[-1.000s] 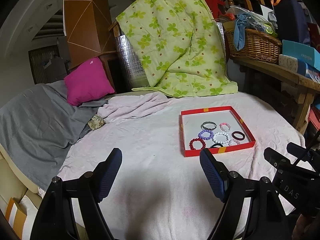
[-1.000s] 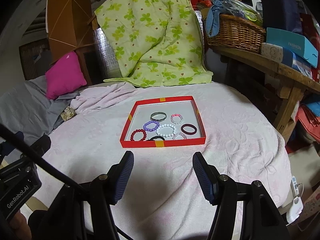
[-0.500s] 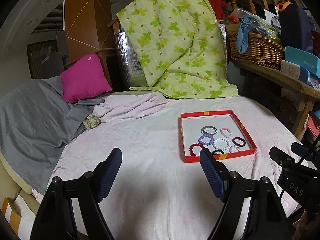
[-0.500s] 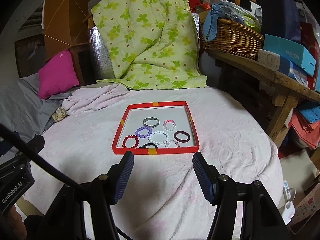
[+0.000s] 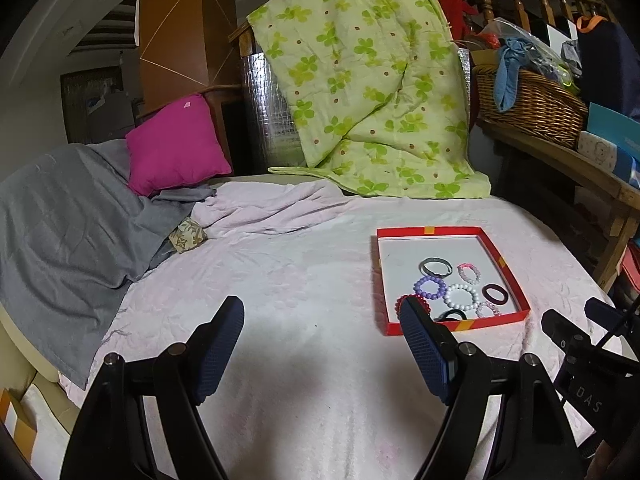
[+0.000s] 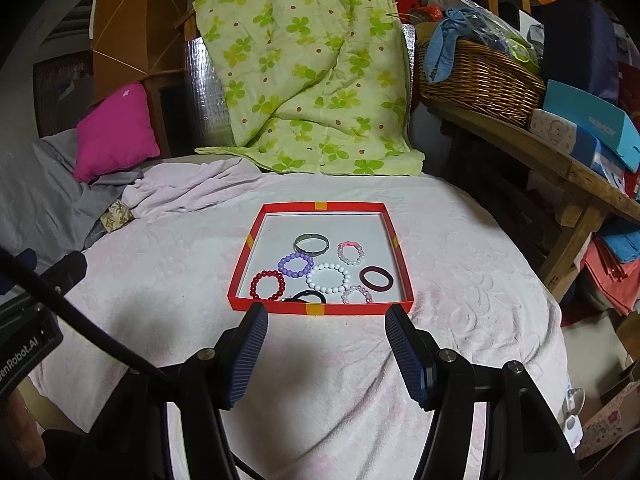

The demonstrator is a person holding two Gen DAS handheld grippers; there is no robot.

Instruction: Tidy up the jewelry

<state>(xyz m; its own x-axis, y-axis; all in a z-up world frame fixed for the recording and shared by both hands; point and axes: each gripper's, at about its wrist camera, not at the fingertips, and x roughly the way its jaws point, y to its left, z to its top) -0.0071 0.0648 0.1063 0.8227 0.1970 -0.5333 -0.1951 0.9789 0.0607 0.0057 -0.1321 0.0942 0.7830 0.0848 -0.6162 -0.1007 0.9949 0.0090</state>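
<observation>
Left tongs (image 5: 320, 344) spread wide and empty, hovering low over the pale pink, softly embossed bedspread (image 5: 280, 280), well left of the shallow red cardboard tray (image 6: 320, 309) with yellow tape tabs. Right tongs (image 6: 322, 338) likewise parted and holding nothing, squared up just short of the tray's near wall. Inside, on a smooth white floor, left to right: glossy red round-bead bracelet (image 6: 267, 285), lilac bead bracelet (image 6: 296, 265), black elastic loop (image 6: 306, 297) tucked against the near wall, rigid grey-silver bangle (image 6: 311, 243), white pearl-like bead bracelet (image 6: 329, 278), small pink bead bracelet (image 6: 351, 252), pale pink-and-clear bead bracelet (image 6: 357, 294), dark maroon solid ring bangle (image 6: 376, 278). Best approached from above, clearing the low wall, one ribbed pad inside a loop and one outside, pinching the strand. Probably slippery beads and stretchy cords; close neighbours nearly touching, so easy to snag two. Soft bedding underneath likely yields, so tray apt to tilt under pressure.
</observation>
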